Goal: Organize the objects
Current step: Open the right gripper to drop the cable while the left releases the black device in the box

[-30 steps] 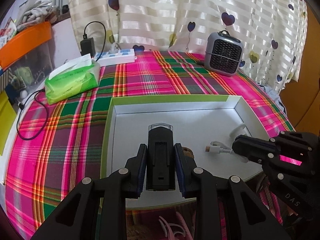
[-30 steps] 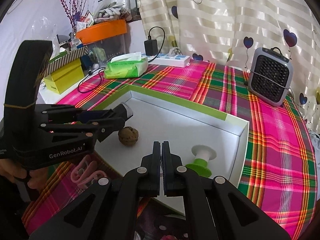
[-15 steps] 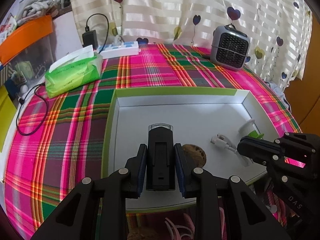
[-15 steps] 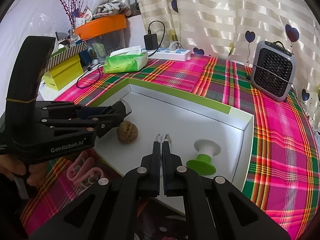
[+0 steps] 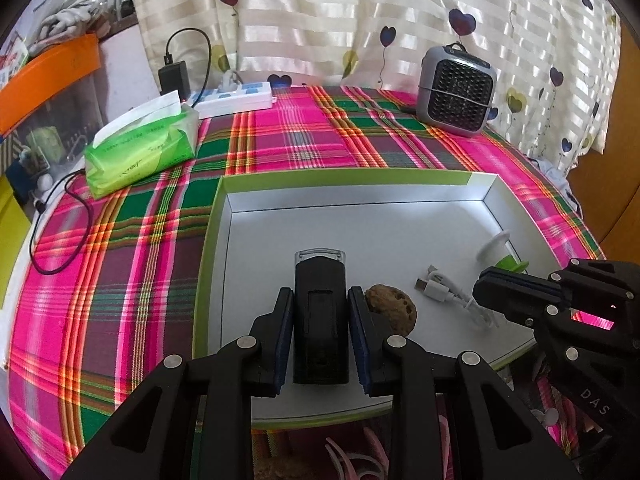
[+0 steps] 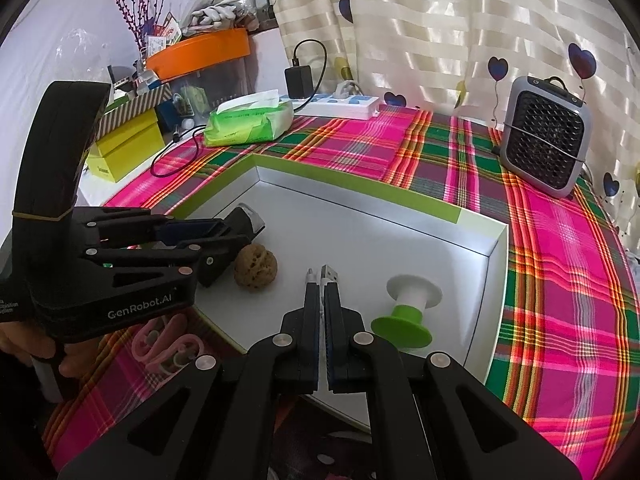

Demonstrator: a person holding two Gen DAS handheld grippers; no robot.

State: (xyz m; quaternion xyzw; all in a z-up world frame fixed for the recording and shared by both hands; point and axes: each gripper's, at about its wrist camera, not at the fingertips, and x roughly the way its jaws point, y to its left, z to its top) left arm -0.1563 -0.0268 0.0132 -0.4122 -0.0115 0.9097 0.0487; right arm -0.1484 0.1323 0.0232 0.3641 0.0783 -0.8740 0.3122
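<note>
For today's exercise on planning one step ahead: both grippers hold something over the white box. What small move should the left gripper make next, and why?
Probably lower the left gripper a little and open it. It is shut on the black device, which hangs over bare floor of the white box, left of the walnut. The right gripper is shut on the white cable, further right, so the paths look separate.

**Far half of the tray is open; near edge is crowded**

I see bare floor across the back of the white tray (image 5: 360, 220). Near my grippers, the walnut (image 6: 256, 267), the white cable (image 5: 444, 294) and the green spool (image 6: 408, 312) lie close together. Beyond the tray, a tissue pack (image 5: 142, 148) and a small fan (image 5: 456, 92) stand on the cloth.
</note>
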